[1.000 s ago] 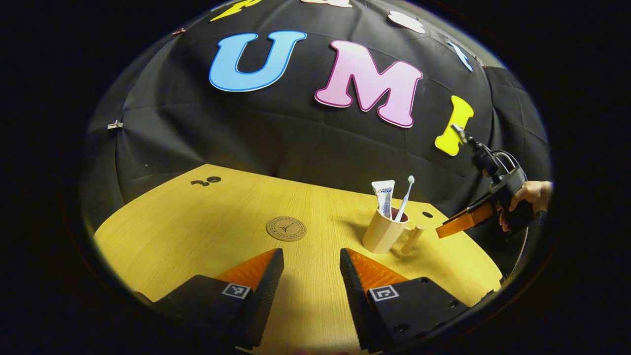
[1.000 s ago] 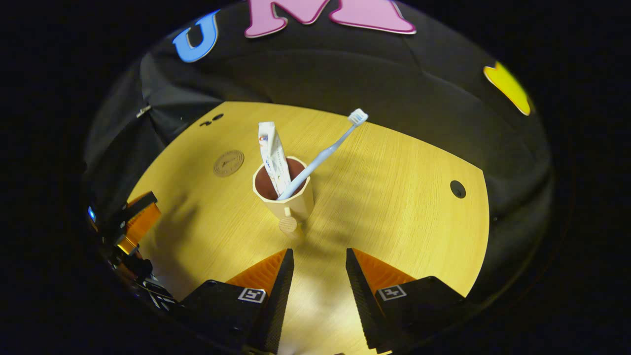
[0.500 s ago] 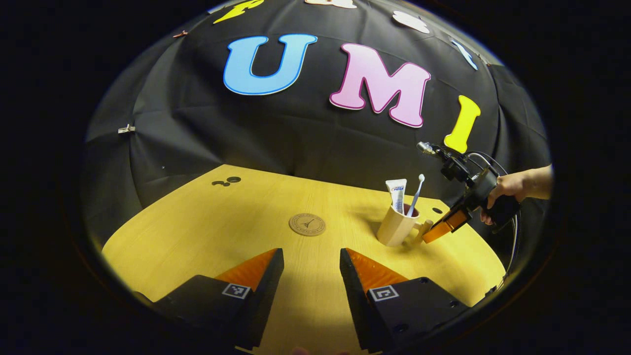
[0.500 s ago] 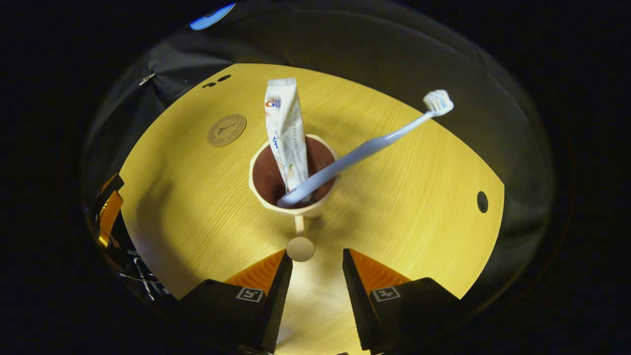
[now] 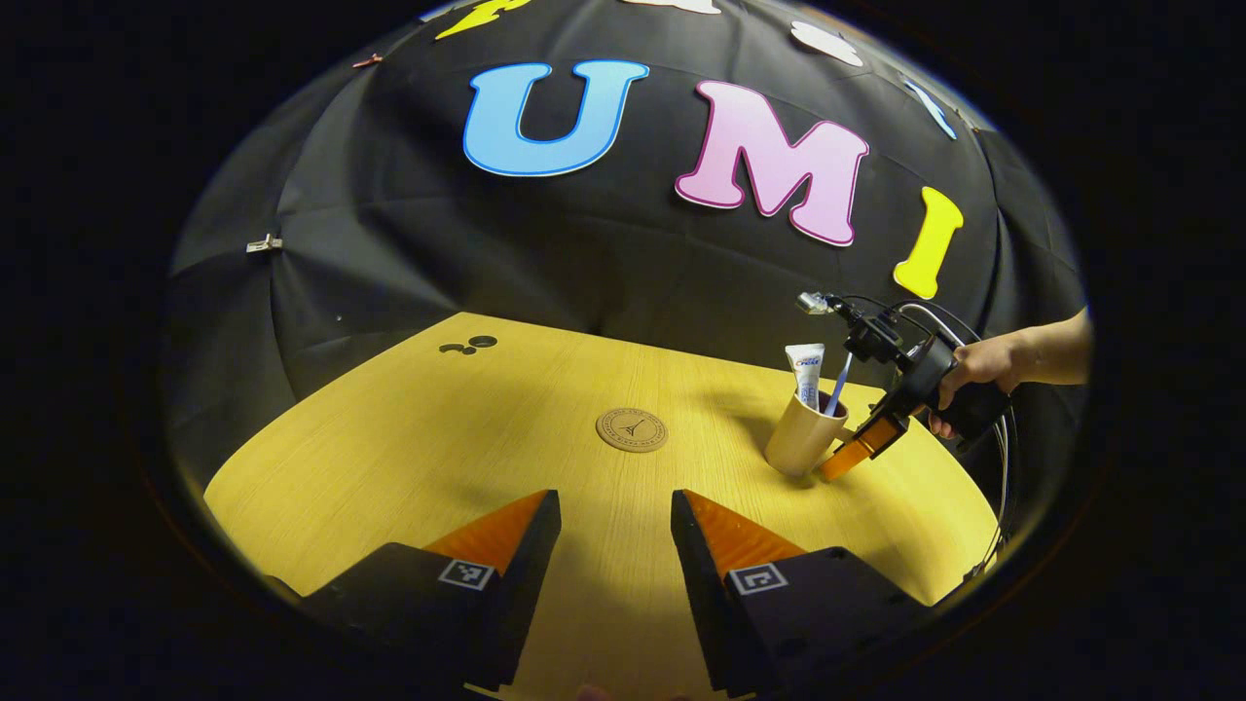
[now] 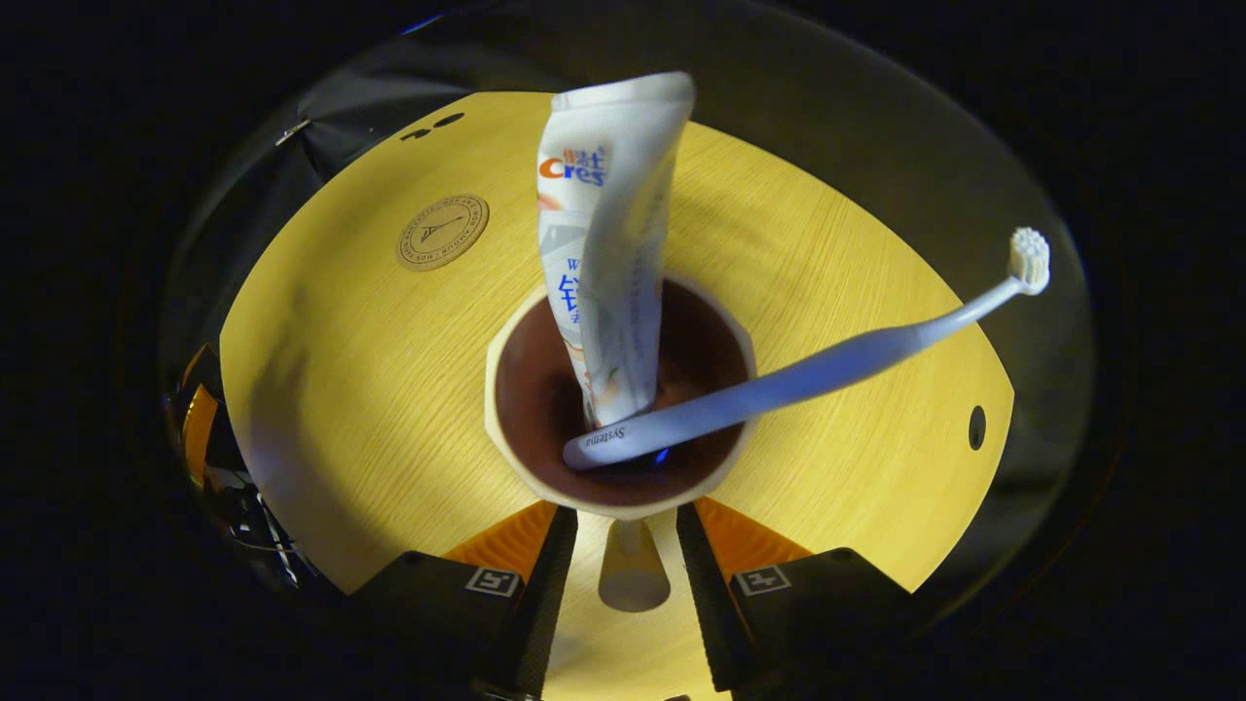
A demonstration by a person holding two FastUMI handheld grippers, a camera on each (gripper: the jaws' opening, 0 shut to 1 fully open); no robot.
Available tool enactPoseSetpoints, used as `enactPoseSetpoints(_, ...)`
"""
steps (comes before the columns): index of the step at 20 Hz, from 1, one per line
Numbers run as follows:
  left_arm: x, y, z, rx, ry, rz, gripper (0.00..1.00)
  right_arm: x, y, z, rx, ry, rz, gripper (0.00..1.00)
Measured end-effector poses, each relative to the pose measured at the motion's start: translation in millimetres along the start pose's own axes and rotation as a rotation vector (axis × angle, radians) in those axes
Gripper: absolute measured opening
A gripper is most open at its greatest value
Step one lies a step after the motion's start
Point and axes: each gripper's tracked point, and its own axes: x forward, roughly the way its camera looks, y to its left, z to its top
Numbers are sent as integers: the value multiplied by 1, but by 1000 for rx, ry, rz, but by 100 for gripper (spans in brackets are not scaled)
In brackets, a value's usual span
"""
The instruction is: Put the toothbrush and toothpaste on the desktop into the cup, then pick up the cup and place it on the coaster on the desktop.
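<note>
We see the cup (image 6: 617,487) dead ahead of the right gripper (image 6: 628,545), upright on the desktop (image 6: 827,458), mouth facing up toward the camera. Its peg handle (image 6: 633,574) points straight back at us and sits in the gap between the right fingers. Fingers are apart; gaps show on both sides of the peg, so no clamp on it.

Toothpaste (image 6: 608,253) stands in the cup, long axis near vertical, crimped end up and leaning slightly forward-left of the gripper; its cap end is hidden in the cup. Toothbrush (image 6: 818,365) leans hard to the gripper's right, handle butt resting at the near rim, bristle head well out past the rim, up and to the right.

Coaster (image 6: 442,231) lies flat, forward-left of the right gripper, well apart from the cup.

In the left gripper view, the left gripper (image 5: 615,531) hovers over bare desktop, fingers apart, nothing between them. Coaster (image 5: 632,429) is ahead, slightly right; cup (image 5: 804,446) farther right. The right gripper (image 5: 857,450) touches the cup's right side there and hides the handle, with a hand (image 5: 969,375) on its grip. Whether the cup base is lifted, we cannot tell.
</note>
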Motion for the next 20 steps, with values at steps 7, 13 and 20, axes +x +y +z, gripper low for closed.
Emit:
enactPoseSetpoints(7, 4, 14, -12, -5, 21, 19, 72, 10, 0, 7, 14, 28, -22, 57)
enactPoseSetpoints(13, 8, 22, -12, -11, 23, 19, 72, 12, -8, 4, 22, 27, -42, 27)
enactPoseSetpoints(20, 6, 25, -8, -2, 17, 0, 72, -3, -3, 14, 50, -9, -39, 31)
